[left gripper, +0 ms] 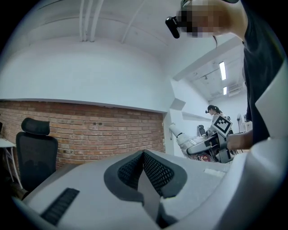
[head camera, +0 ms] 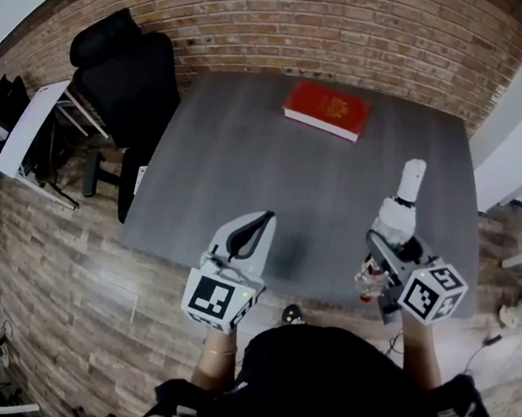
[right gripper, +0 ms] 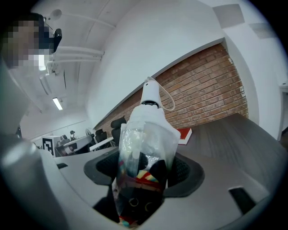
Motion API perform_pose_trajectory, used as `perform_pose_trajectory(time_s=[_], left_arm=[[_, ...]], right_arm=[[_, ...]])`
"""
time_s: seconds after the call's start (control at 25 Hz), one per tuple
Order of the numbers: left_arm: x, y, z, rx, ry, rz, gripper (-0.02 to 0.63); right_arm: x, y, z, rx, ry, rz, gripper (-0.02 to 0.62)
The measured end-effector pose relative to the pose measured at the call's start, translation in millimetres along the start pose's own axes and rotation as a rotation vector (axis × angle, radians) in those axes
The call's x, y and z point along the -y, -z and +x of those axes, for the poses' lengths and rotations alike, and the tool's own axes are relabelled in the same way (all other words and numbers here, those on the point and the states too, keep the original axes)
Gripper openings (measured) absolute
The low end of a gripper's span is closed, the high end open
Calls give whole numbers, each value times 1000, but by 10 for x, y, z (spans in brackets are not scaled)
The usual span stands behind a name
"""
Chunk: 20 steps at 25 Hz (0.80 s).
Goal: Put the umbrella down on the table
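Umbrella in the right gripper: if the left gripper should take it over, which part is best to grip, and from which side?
Probably the white handle end of the umbrella, which sticks out free beyond the right gripper. Come from the left, jaws across its narrow round shape; the sleeved body is already clamped.

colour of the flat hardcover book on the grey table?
Red. The flat rectangular book shows best in the head view.
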<state>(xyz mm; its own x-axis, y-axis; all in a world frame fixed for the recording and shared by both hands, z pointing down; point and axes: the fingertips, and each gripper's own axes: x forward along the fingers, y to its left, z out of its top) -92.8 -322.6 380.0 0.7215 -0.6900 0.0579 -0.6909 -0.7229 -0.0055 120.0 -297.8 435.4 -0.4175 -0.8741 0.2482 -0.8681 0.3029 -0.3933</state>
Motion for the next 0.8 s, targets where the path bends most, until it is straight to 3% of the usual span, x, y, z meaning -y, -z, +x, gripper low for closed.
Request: perform_pose_trajectory(time_s=[0.44,0.8], left_arm=[[-173,130,212,-30,27,-1,3],[-229,100,428,-25,-11,-2,3]], right_arm=[[196,95,209,-38,46,4,287],[536,86,376,-94,48,4,287]])
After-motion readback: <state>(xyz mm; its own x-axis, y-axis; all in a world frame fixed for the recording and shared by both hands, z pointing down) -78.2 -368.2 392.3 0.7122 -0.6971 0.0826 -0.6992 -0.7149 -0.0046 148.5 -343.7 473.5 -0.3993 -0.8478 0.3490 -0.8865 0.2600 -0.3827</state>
